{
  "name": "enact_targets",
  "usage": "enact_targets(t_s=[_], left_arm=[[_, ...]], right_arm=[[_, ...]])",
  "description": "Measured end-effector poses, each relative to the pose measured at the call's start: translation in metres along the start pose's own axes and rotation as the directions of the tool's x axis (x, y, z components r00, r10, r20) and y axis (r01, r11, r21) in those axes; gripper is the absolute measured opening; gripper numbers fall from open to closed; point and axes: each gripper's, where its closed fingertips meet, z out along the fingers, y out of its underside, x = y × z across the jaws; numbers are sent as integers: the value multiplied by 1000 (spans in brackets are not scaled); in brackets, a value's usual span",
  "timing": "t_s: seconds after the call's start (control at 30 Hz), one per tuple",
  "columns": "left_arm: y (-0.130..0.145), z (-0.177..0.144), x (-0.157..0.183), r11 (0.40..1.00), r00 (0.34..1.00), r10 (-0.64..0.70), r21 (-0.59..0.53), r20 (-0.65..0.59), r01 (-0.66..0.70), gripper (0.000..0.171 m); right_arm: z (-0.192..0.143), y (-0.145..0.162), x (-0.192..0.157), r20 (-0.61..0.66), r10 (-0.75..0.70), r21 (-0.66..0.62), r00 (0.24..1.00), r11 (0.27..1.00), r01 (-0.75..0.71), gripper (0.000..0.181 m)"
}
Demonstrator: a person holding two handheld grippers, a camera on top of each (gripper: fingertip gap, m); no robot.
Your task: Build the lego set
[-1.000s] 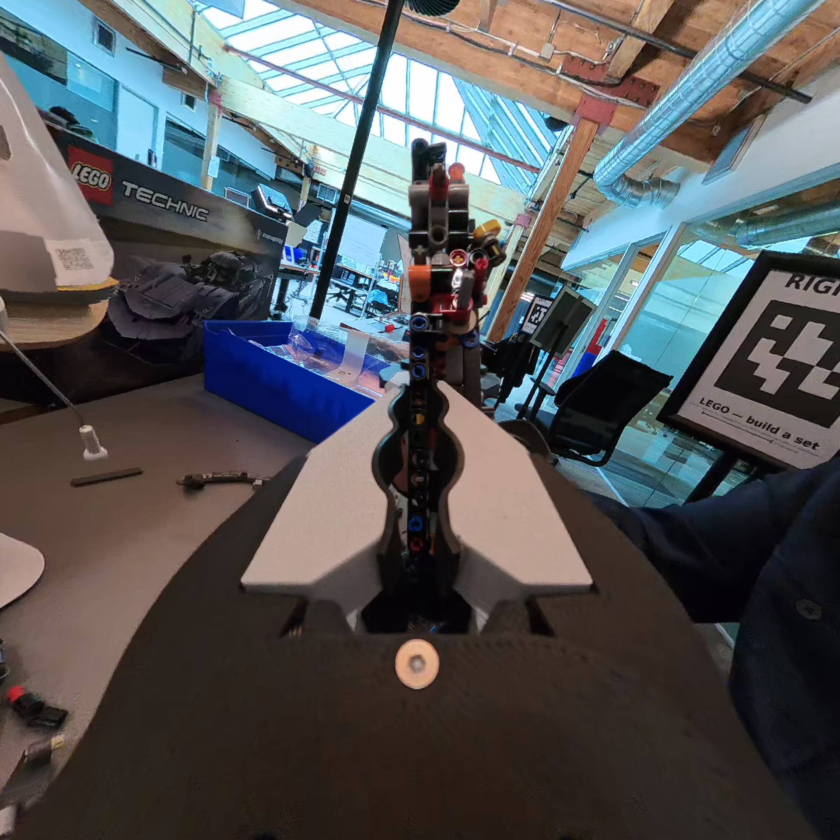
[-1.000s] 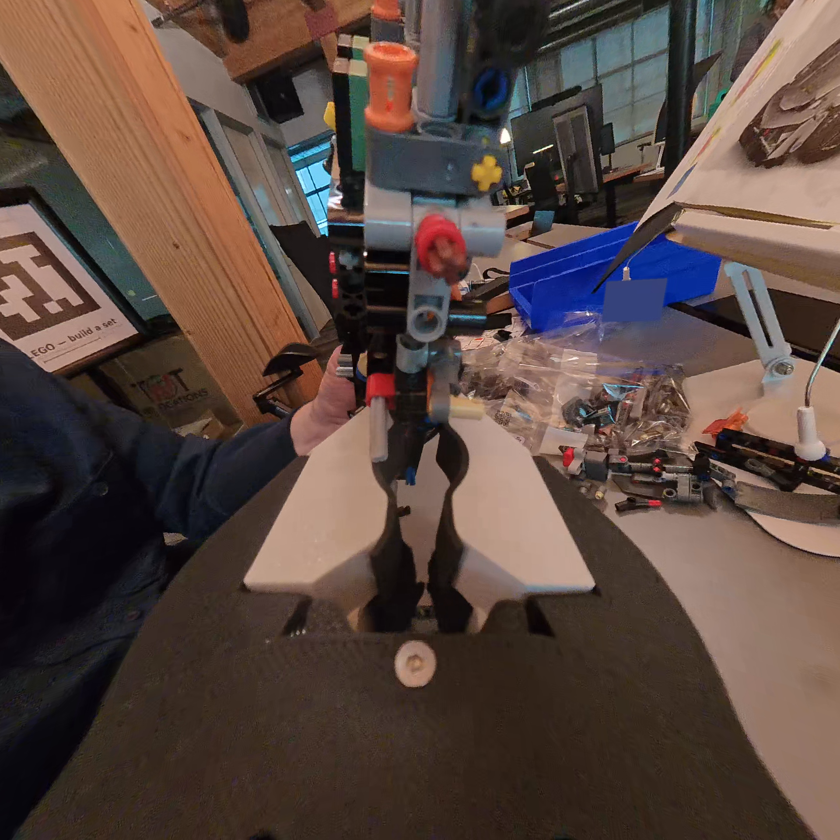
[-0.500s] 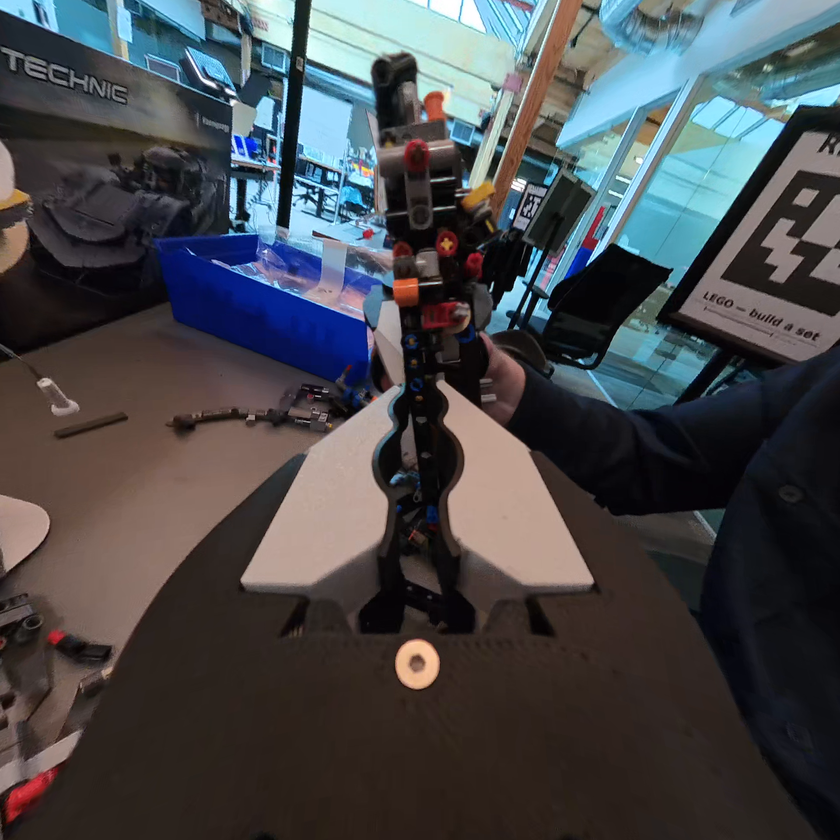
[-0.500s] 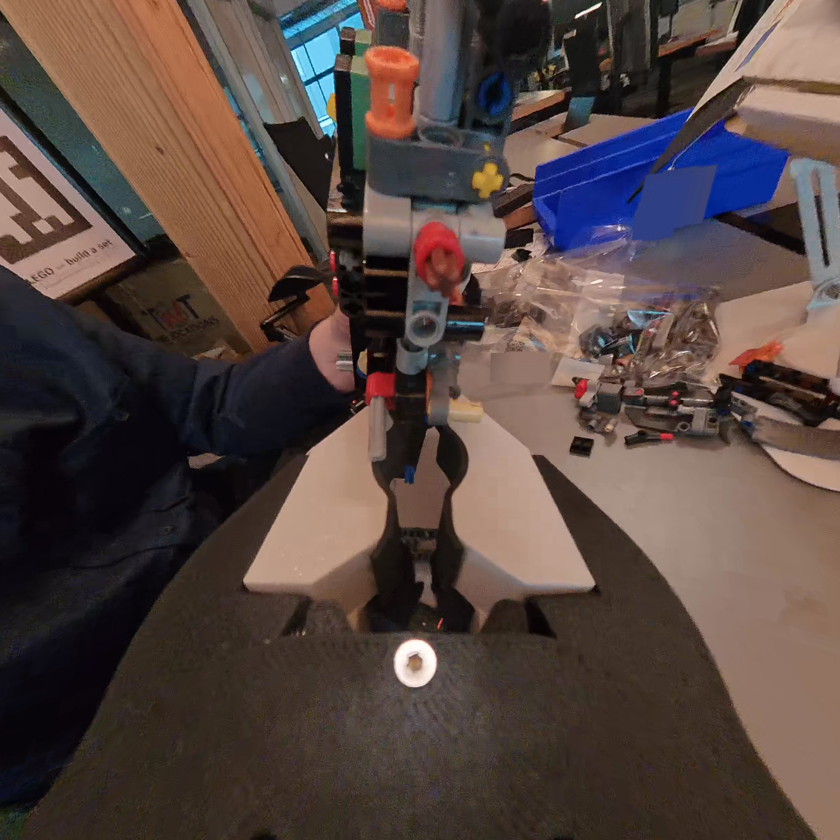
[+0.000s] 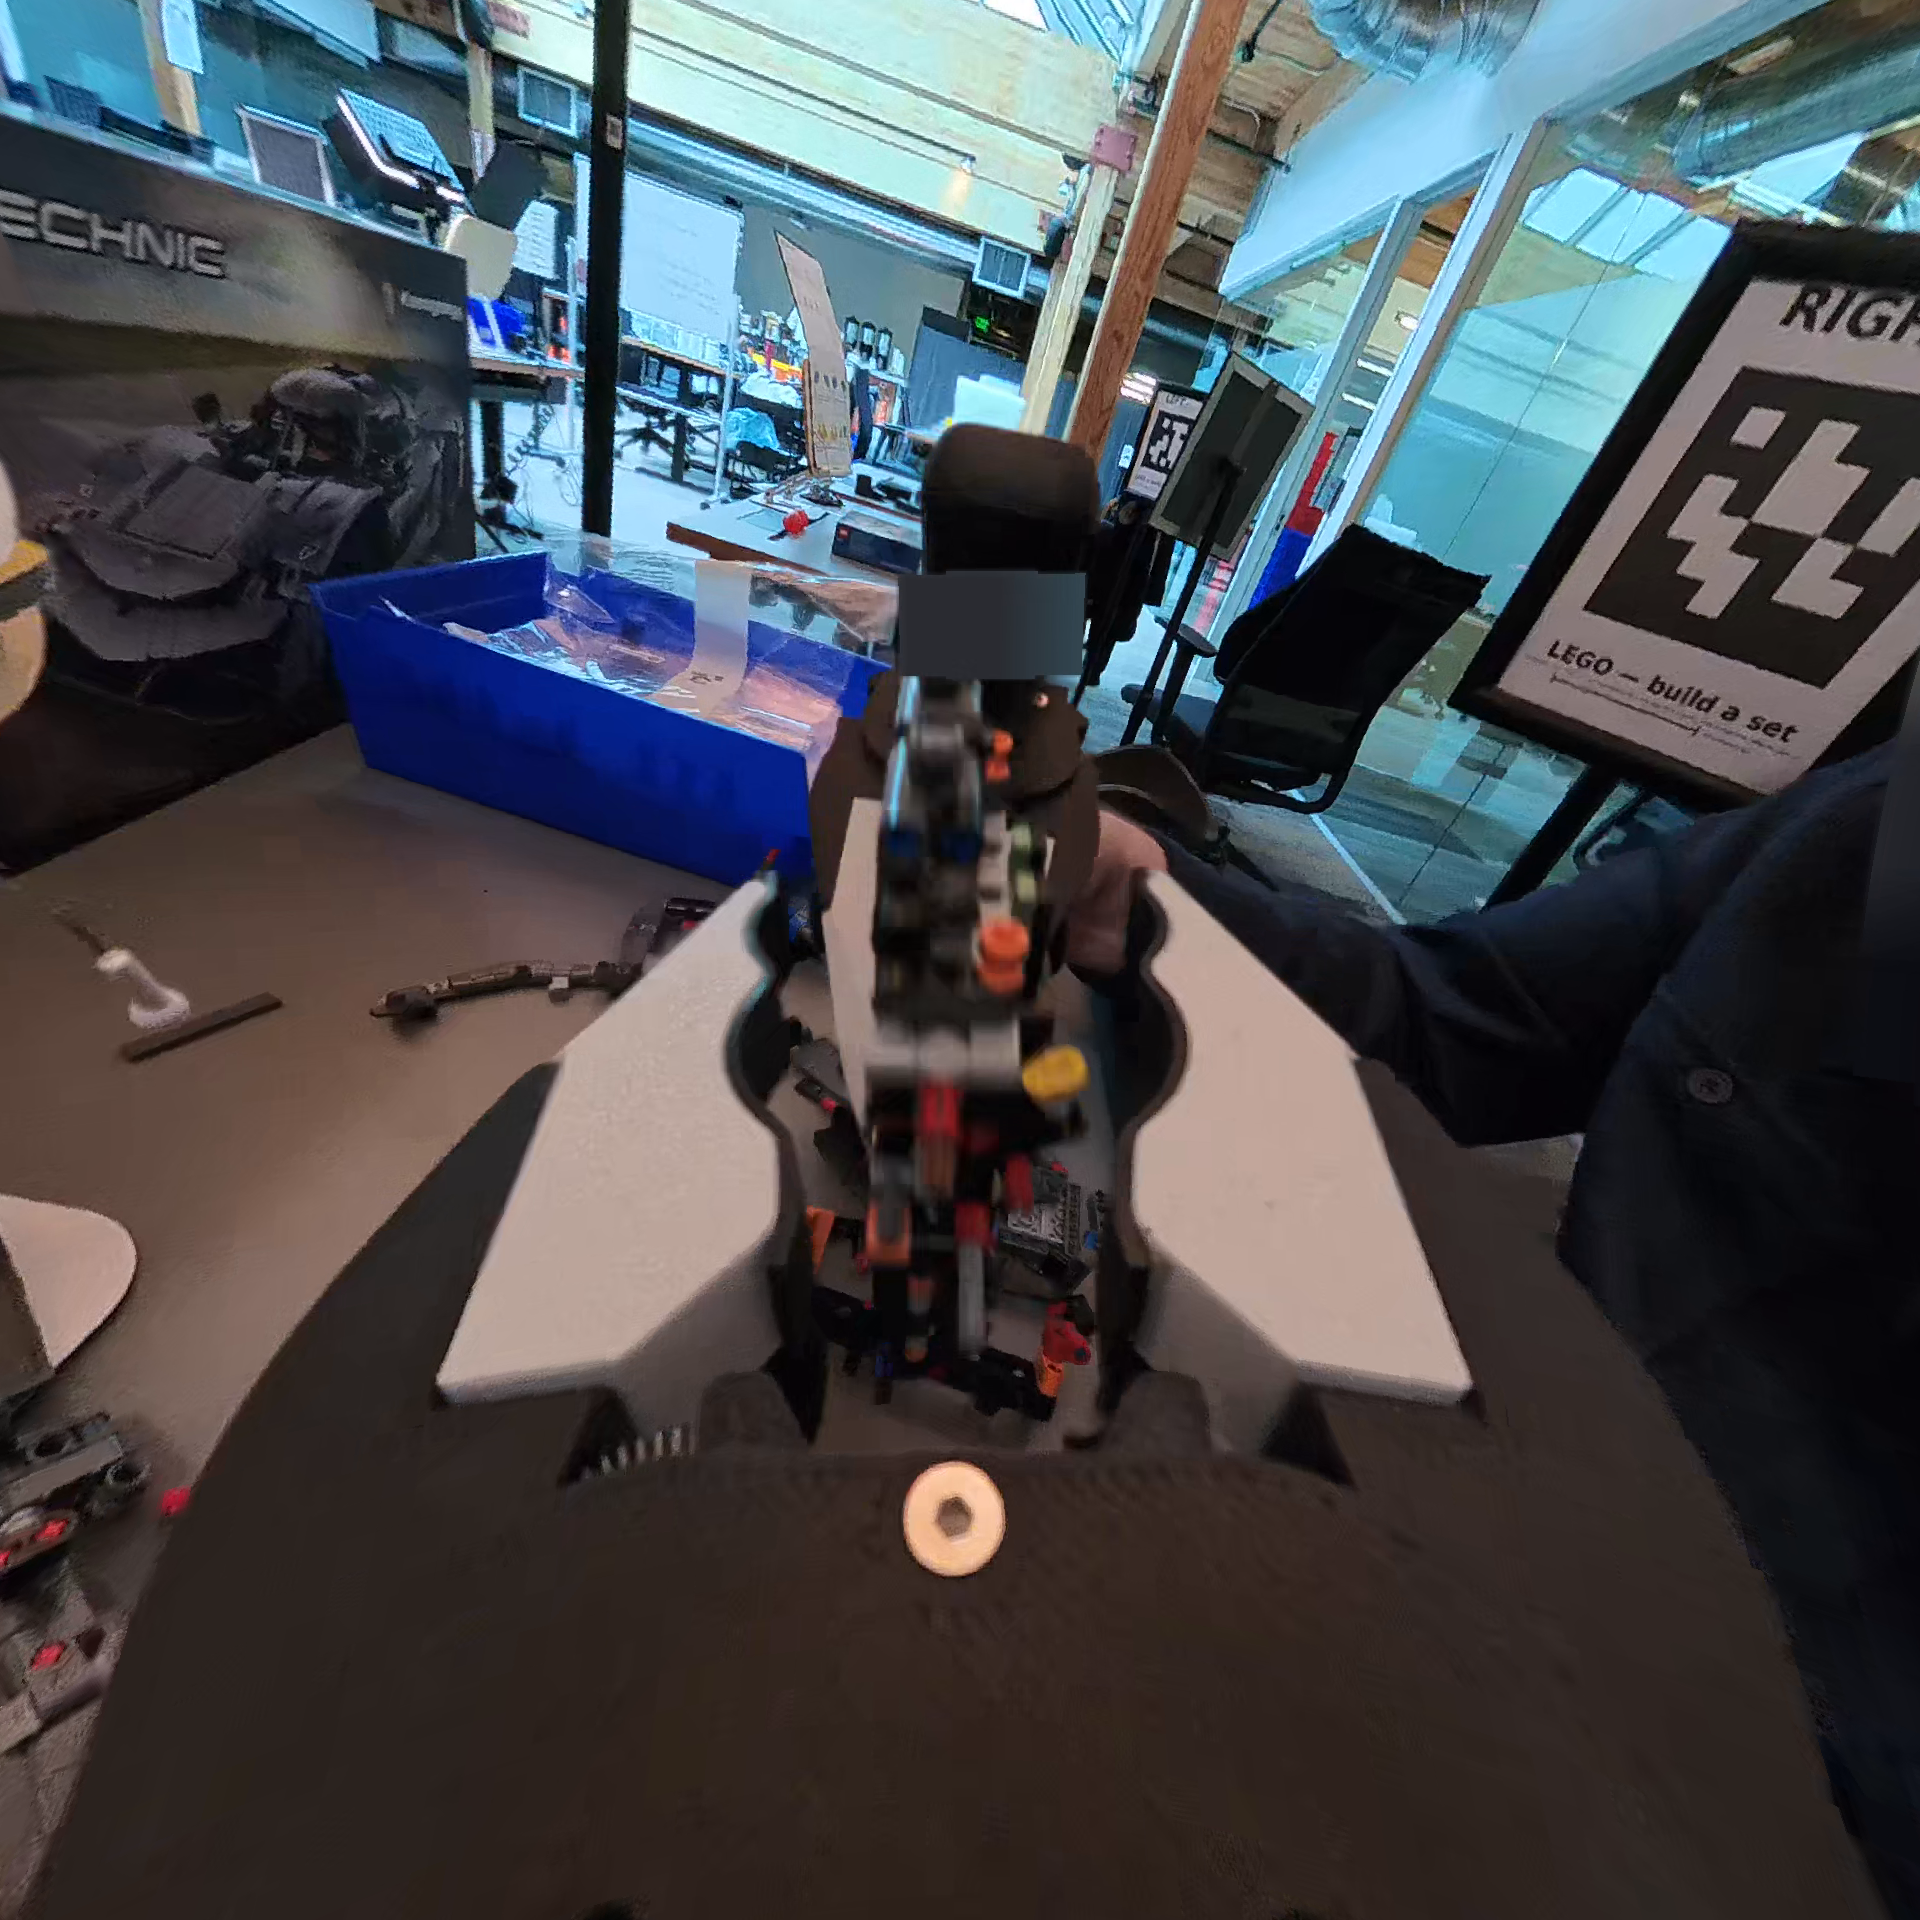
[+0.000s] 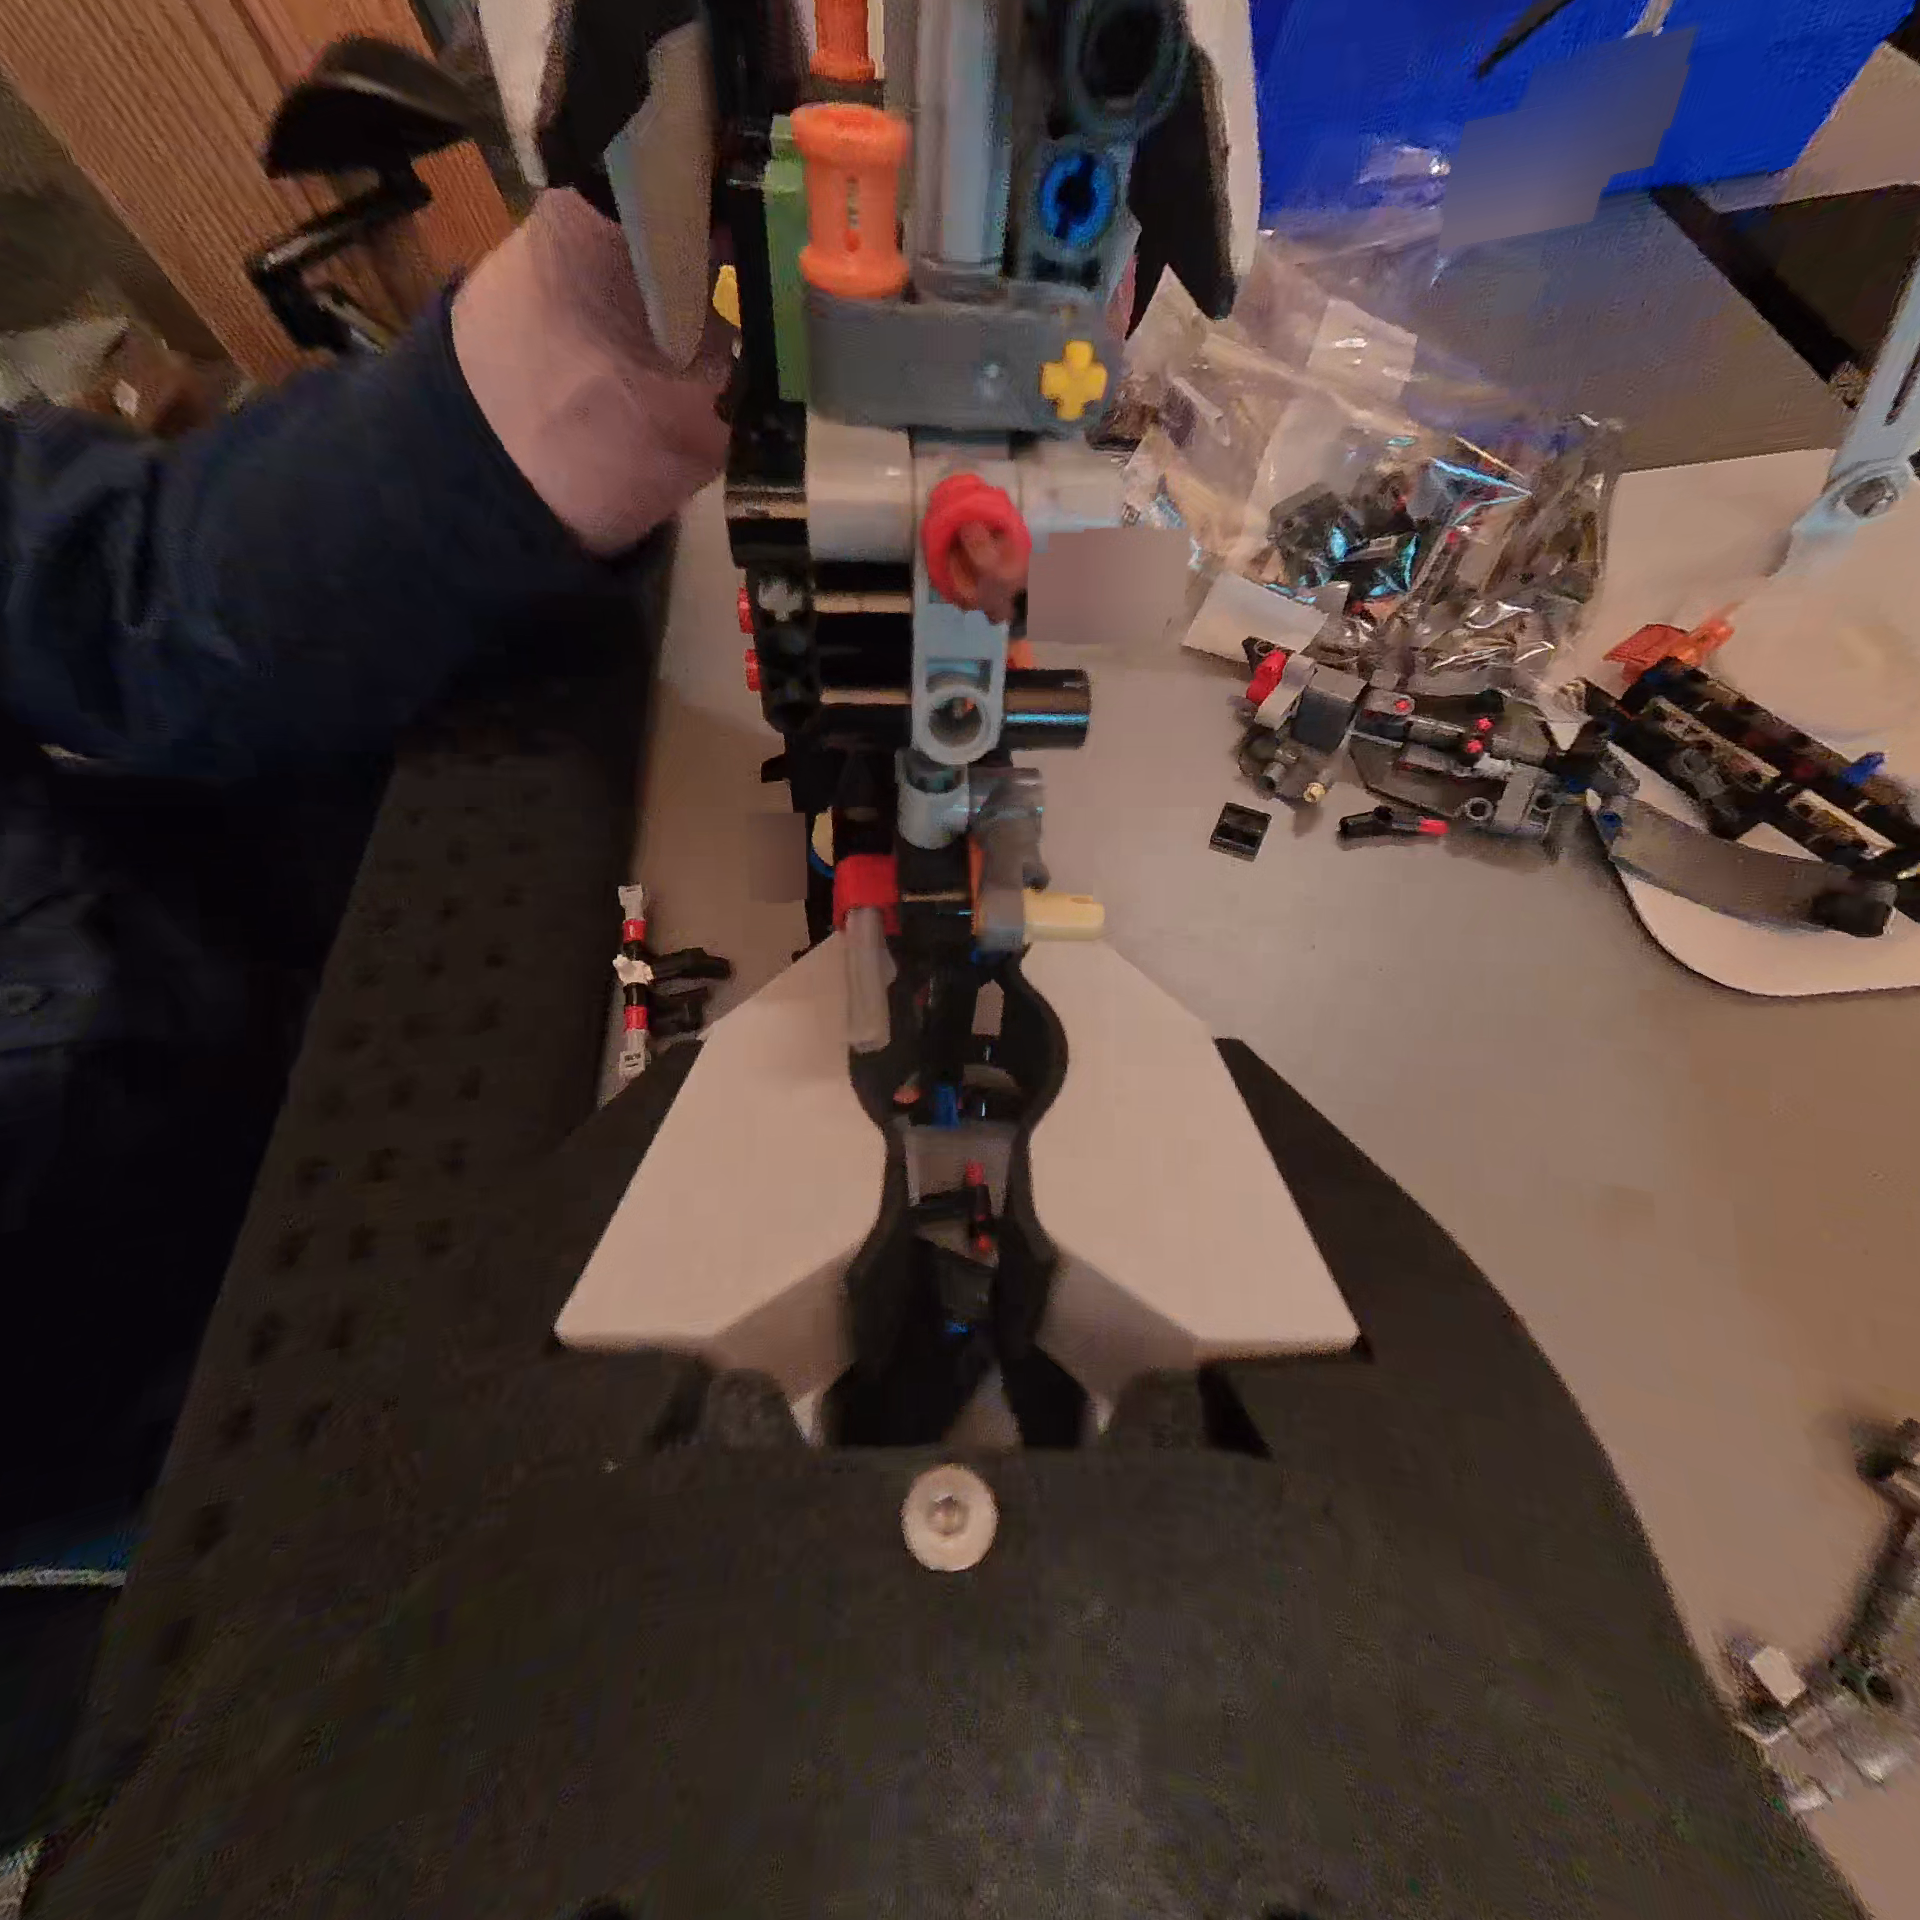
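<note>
The lego assembly showed black and grey beams, an orange bush, a red pin, a yellow axle end, a green strip; the right tool wore white fingers on a black body; the bench was plain grey; the bin was solid blue; the sleeve was navy.

The multicoloured plastic lego assembly hangs above the grey worktop, one end between the right gripper's fingers, the other inside the left gripper's wide gap. Clear plastic bags of parts lie before the blue plastic bin at the worktop's far edge, with a dark loose sub-assembly just before the bags.
</note>
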Motion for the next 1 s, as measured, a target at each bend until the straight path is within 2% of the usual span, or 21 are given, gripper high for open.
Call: enact_targets(t_s=[0.07, 0.1, 0.17, 0.23, 0.4, 0.53, 0.63, 0.73, 1.0], left_arm=[[2, 2, 5, 999, 999, 36, -25, -8, -36, 18], [3, 1, 1, 998, 998, 55, -26, 26, -55, 15], [5, -1, 1, 997, 997, 66, -34, 35, -64, 14], [3, -3, -1, 996, 994, 84, -31, 66, -82, 14], [4, 1, 2, 992, 990, 116, -57, 78, -111, 14], [5, 12, 9, 980, 981, 181, -102, 76, -173, 14], [7, 23, 20, 959, 965, 254, -149, 65, -242, 14], [10, 29, 23, 942, 952, 297, -187, 76, -279, 14], [13, 29, 34, 906, 920, 387, -213, 66, -366, 14]], right_arm=[[8, 2, -2, -7, -17, -28, 1000, 999, 17, 7], [9, 2, -2, -4, -17, -30, 1000, 999, 17, 7], [-1, -1, -1, 0, -10, -10, 1000, 1000, 10, 9], [-19, -6, 1, -6, 4, 23, 1000, 1000, -4, 21], [-70, -44, 2, -81, -14, 250, 997, 968, 34, 30], [-61, -68, -11, -107, -63, 308, 992, 947, 94, 41], [-62, -88, -21, -148, -114, 353, 982, 922, 161, 38], [-63, -87, -27, -95, -93, 357, 991, 926, 121, 16], [-65, -78, -41, -110, -207, 298, 972, 926, 231, 15]])
